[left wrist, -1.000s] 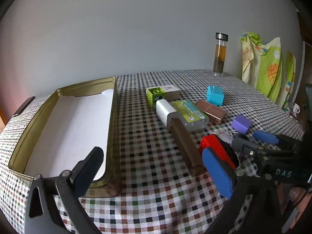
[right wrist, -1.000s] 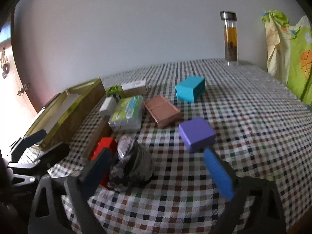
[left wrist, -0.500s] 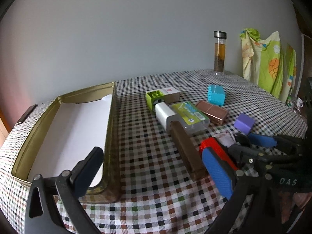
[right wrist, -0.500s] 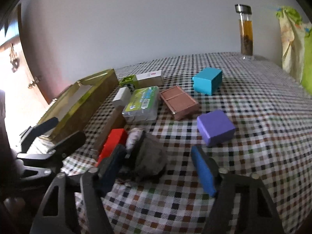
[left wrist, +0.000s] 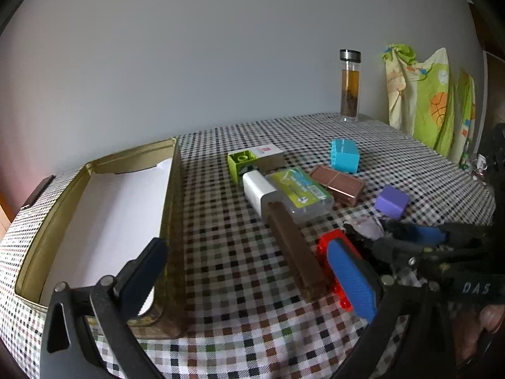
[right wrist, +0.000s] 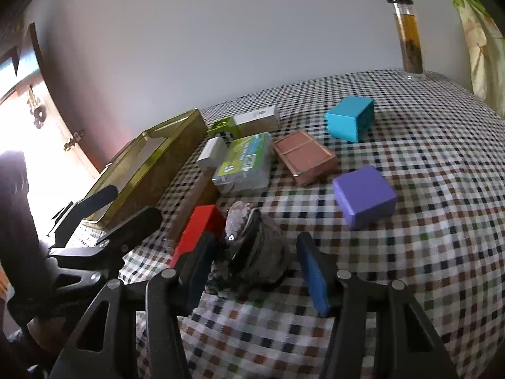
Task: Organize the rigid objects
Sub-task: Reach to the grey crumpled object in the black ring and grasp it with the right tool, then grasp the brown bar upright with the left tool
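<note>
Grey shell (right wrist: 252, 252): a rough, mottled grey shell-like lump lying on the checked tablecloth (right wrist: 426, 221), between the two blue-padded fingers of the right tongs.
Right tongs (right wrist: 255, 265): jaws closing around the shell; the left pad is at its side, the right pad stands a little off it with cloth showing between, so no firm grip is visible. In the left wrist view these tongs (left wrist: 407, 237) reach in from the right edge.
Left tongs (left wrist: 249, 271): jaws wide apart, nothing between them but cloth; one finger hangs over the tin's near corner, the other over the red brick.
Red brick (right wrist: 199, 230): just left of the shell, touching or nearly touching it.
Brown bar (left wrist: 293, 252): long, lying beside the red brick and running away toward the white block.
White block (left wrist: 257, 188): at the bar's far end, beside the clear case.
Clear case (right wrist: 244, 161): flat plastic box with a green label, next to the brown flat box.
Brown flat box (right wrist: 304, 156): between the clear case and the purple cube.
Purple cube (right wrist: 364, 195): right of the shell, apart from it.
Teal box (right wrist: 350, 118): further back.
Green brick (left wrist: 241, 162): beside a small white-and-tan carton (left wrist: 268, 156).
Gold tin (left wrist: 94, 221): open, white-lined, at the left.
Glass bottle (right wrist: 407, 31): upright at the table's far edge, amber liquid inside.
</note>
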A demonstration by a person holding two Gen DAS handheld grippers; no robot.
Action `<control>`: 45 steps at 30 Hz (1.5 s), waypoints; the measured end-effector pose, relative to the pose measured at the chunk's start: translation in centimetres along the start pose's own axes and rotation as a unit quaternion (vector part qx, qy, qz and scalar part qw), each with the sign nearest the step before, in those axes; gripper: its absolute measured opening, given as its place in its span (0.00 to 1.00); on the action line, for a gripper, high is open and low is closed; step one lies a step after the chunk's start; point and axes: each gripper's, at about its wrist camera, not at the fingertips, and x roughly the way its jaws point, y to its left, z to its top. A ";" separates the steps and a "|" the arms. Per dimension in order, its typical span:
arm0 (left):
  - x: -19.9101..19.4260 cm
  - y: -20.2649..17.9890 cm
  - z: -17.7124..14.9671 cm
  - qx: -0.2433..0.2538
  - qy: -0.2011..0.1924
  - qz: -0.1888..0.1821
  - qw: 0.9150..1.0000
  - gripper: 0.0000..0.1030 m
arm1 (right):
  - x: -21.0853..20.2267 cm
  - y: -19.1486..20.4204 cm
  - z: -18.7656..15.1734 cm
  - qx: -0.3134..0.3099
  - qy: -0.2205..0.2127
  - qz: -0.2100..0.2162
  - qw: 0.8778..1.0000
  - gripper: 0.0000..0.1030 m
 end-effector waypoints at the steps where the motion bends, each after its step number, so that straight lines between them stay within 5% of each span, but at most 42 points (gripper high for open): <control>1: 0.0 0.0 0.0 0.000 0.001 0.001 1.000 0.99 | -0.2 0.1 0.1 -0.007 0.000 -0.013 1.000 0.55; 8: 0.4 -0.2 -0.1 0.005 0.008 0.024 1.000 0.92 | 0.6 3.1 -0.4 -0.083 0.012 -0.062 0.995 0.55; 15: 0.9 -0.3 0.0 0.000 0.019 -0.002 1.000 0.97 | 1.5 3.5 -0.4 -0.124 0.009 -0.099 0.987 0.55; 18: 1.0 -0.3 0.3 -0.003 0.014 -0.007 1.000 0.97 | 1.4 3.0 -0.1 -0.113 0.008 -0.086 0.990 0.47; 26: 1.7 -0.1 0.6 -0.011 0.026 0.007 1.000 0.92 | -0.2 0.6 0.0 -0.033 -0.041 -0.050 0.997 0.45; 30: 2.1 -1.4 0.6 0.017 0.033 0.019 0.999 0.78 | -0.1 0.9 0.0 -0.031 -0.040 -0.048 0.998 0.45; 34: 3.4 -2.3 0.8 0.029 0.067 0.004 0.997 0.74 | 0.1 0.9 0.1 -0.027 -0.042 -0.046 0.998 0.45; 40: 4.5 -2.1 1.3 -0.002 0.089 -0.031 0.996 0.60 | 0.3 0.9 0.2 -0.025 -0.040 -0.040 0.998 0.45; 45: 5.8 -2.1 0.6 -0.016 0.129 -0.065 0.989 0.32 | 0.5 0.6 0.3 -0.023 -0.036 -0.035 0.998 0.45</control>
